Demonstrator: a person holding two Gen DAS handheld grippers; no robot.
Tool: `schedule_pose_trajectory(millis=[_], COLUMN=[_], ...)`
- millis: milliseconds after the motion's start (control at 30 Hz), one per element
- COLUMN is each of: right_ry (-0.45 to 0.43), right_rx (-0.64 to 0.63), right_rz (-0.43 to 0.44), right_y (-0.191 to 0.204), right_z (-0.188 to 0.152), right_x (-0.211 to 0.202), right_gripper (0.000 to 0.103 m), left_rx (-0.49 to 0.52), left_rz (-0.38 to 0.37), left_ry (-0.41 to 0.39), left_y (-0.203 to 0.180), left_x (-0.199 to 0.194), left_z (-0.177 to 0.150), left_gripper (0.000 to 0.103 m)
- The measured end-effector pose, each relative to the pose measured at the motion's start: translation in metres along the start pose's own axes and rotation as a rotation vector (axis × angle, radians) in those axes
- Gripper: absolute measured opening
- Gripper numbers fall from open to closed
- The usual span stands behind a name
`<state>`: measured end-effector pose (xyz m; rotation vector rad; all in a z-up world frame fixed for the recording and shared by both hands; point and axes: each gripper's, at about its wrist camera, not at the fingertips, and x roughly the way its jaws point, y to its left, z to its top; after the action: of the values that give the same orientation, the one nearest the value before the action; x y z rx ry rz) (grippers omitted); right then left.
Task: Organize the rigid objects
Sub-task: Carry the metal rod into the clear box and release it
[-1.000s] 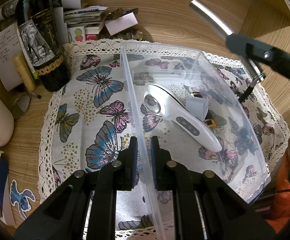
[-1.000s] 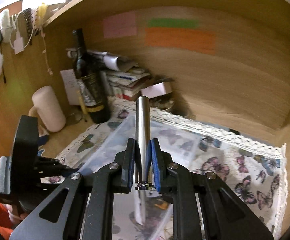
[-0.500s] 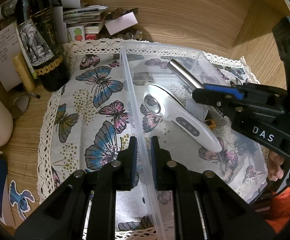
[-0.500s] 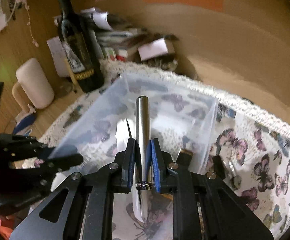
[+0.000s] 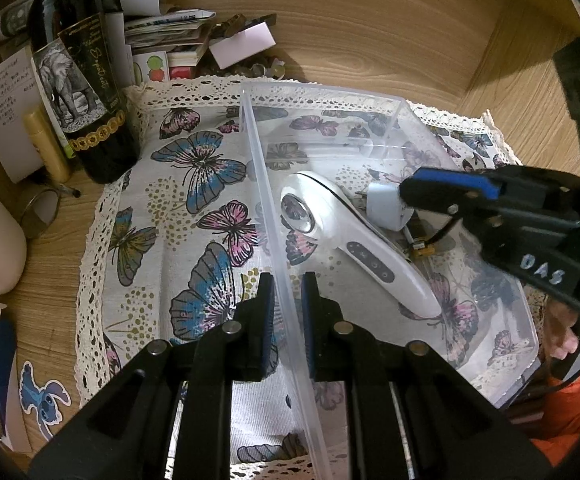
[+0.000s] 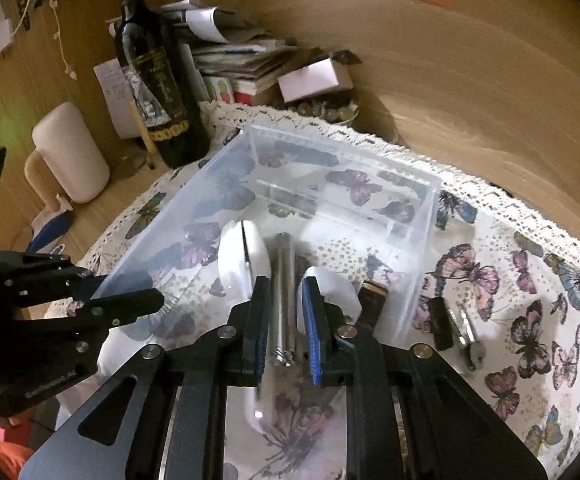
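A clear plastic bin [image 5: 329, 96] stands on a butterfly cloth [image 5: 194, 208]. My left gripper [image 5: 288, 292] is shut on the bin's left wall. Inside lie a white handheld device [image 5: 353, 240] and a small white block [image 5: 385, 204]. My right gripper [image 6: 286, 312] is over the bin with its jaws parted. A metal rod [image 6: 282, 292] lies between them, loose and dropping into the bin beside the white device [image 6: 242, 260]. The right gripper also shows in the left wrist view [image 5: 445, 196].
A dark wine bottle [image 5: 78, 80] stands left of the bin, with stacked papers [image 5: 162, 28] behind it and a cream cylinder [image 6: 70, 152] further left. A small black and metal object [image 6: 453, 324] lies on the cloth right of the bin. Wooden walls enclose the back.
My right gripper came down over the bin with the metal rod and opened its jaws, so the rod now sits loose between them. My left gripper stayed on the bin wall.
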<state>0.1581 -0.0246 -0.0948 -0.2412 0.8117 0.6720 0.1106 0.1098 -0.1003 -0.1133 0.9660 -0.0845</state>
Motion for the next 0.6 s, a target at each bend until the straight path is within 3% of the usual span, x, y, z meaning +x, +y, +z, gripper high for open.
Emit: schedule_pose_trajectory(millis=[367, 500, 600], right_ry=[-0.13, -0.144, -0.127], right_rx=[0.029, 0.065, 0.088], right_rz=[-0.118, -0.163, -0.194], right_y=[-0.025, -0.043, -0.056], right_z=[0.007, 0.002, -0.004], right_x=[-0.05, -0.06, -0.058], right_gripper=[0.031, 0.042, 0.044], left_rx=[0.001, 0.0, 0.003], left_rz=[0.0, -0.001, -0.003], left_ry=[0.0, 0.0, 0.0], left_y=[0.0, 0.0, 0.0], left_x=[0.0, 0.0, 0.0], left_z=[0.0, 0.0, 0.0], left_gripper=[0.012, 0.012, 0.012])
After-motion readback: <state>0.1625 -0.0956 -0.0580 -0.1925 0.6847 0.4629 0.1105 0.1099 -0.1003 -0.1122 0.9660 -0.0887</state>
